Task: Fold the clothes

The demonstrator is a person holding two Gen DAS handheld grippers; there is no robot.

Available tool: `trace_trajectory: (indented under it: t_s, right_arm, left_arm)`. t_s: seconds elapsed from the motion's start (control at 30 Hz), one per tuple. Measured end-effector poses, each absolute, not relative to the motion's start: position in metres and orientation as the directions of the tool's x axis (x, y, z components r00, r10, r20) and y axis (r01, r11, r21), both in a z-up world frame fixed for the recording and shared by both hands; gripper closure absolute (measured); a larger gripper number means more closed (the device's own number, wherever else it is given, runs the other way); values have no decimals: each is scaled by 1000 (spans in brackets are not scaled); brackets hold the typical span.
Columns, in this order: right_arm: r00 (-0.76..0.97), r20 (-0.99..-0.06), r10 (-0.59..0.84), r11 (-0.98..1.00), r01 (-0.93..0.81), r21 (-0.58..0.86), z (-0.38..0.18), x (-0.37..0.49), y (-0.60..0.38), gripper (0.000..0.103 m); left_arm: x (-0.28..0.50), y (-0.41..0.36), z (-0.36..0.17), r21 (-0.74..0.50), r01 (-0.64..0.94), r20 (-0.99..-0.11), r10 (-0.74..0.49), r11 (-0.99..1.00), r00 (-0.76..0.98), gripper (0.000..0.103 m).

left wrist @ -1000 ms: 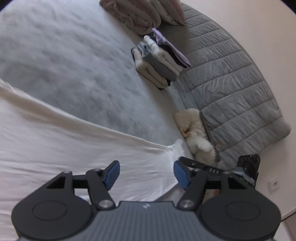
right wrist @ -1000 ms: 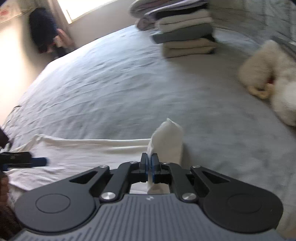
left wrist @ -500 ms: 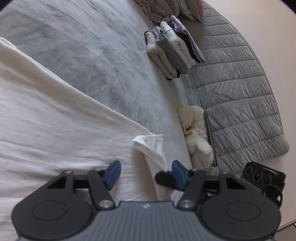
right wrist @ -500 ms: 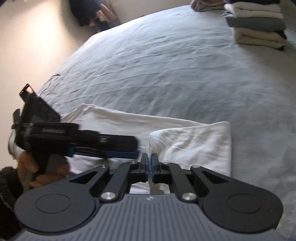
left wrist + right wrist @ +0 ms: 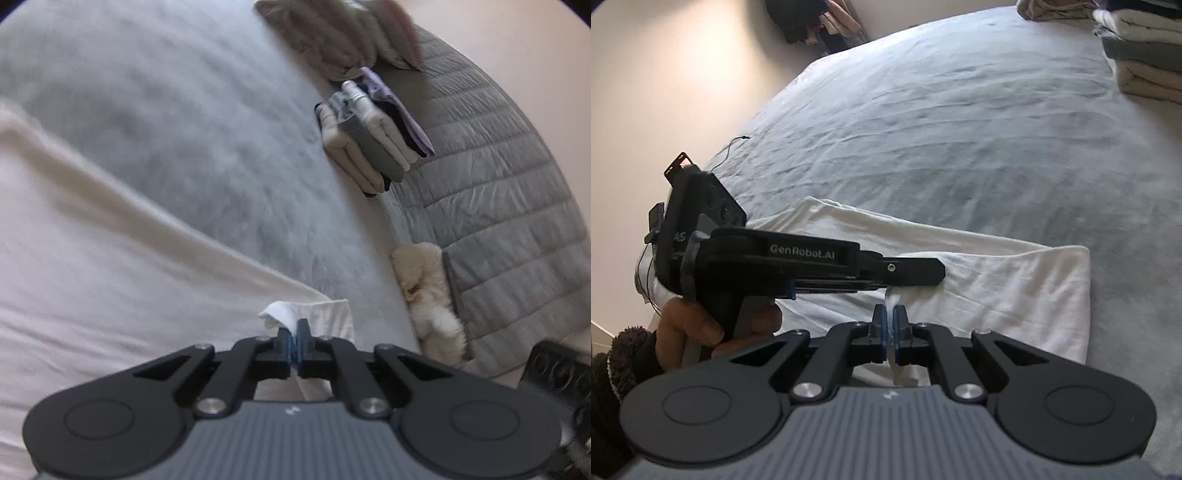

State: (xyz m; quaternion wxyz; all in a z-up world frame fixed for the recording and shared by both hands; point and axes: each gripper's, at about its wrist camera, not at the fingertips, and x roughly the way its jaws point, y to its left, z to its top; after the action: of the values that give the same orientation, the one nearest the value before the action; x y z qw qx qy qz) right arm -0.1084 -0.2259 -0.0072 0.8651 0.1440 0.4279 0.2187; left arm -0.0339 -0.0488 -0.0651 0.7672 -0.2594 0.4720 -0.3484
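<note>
A white garment point(image 5: 110, 266) point(image 5: 997, 280) lies spread on the grey bed, one end folded over on itself. My left gripper point(image 5: 294, 341) is shut on a bunched corner of the white cloth. In the right wrist view my right gripper point(image 5: 891, 325) is shut on a thin fold of the same garment. The left gripper point(image 5: 936, 273) crosses that view from the left, held by a hand point(image 5: 713, 332), its tip just above the right gripper's fingers.
A stack of folded clothes point(image 5: 373, 129) point(image 5: 1141, 55) sits near the quilted grey headboard point(image 5: 498, 206). A fluffy cream toy point(image 5: 428, 291) lies at the bed's edge. Pinkish pillows point(image 5: 340, 33) lie beyond the stack. The grey bedsheet point(image 5: 960, 129) stretches wide. Dark clothes point(image 5: 816, 22) hang in the far corner.
My left gripper was open and has closed on the garment's corner beside the right gripper. The right gripper stays shut on the cloth, now lower over the folded end.
</note>
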Motion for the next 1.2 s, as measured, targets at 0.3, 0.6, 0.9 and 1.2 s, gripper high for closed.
trace_trajectory:
  t_s: [0.3,0.6,0.9,1.2]
  right_arm:
    - [541,-640,545,838,-316,445,2,-97,-180,97]
    - [514,-620,593,805,-378,457,9,-79,-127,97]
    - [488,-590,644,765,-406,500,3,-63,-74,97]
    - [432,-561,706,708,-446,547,-6,-43,-10,97]
  left_arm:
    - [-38,-15,-33,-551,402,-603,-682,732,414,101]
    - [-33,41,-21,-486,386,-619,-621,784,481,101]
    - [-31,101,-18,-448,358,-619,-573,819,537,101]
    - [-28,162,-15,-408,326,-623,-521,853,584,101]
